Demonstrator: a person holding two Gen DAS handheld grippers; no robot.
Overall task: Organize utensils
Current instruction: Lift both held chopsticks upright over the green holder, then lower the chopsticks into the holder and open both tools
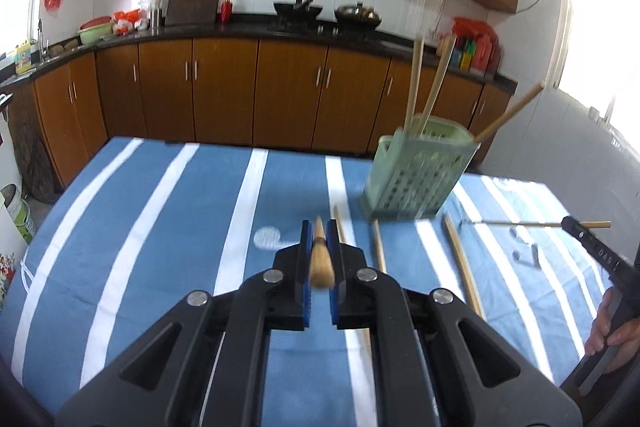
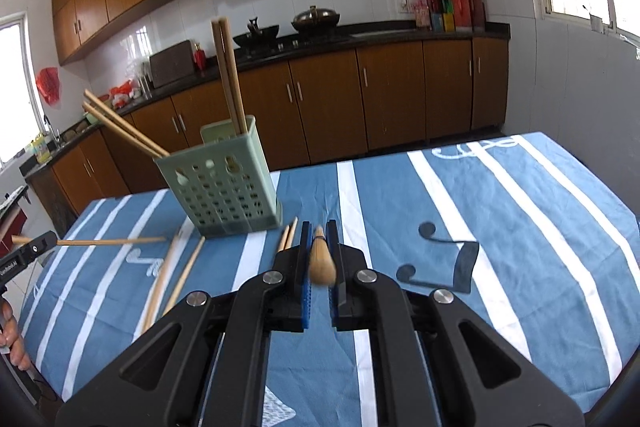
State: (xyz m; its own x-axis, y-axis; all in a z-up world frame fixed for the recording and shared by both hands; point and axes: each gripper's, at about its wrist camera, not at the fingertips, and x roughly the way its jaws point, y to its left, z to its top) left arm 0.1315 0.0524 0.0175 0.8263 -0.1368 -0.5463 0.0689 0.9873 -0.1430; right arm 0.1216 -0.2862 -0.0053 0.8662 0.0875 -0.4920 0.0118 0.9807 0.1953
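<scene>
Wooden chopstick (image 1: pixel 322 259) clenched in left gripper (image 1: pixel 320 233), another chopstick (image 2: pixel 322 261) in right gripper (image 2: pixel 320 233); gripper lettering unreadable

Holder (image 1: pixel 416 175) blurred; small grey bits on cloth (image 1: pixel 528 254) too blurry to ID.

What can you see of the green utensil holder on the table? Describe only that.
The green utensil holder is a pale green, plastic-looking box, open on top, its walls pierced with rows of holes above a slightly wider base. It stands upright on the blue striped tablecloth. Several wooden chopsticks stick out of it, some nearly upright, others leaning outward. More chopsticks lie on the cloth near its base. No tongs touch it.
</scene>
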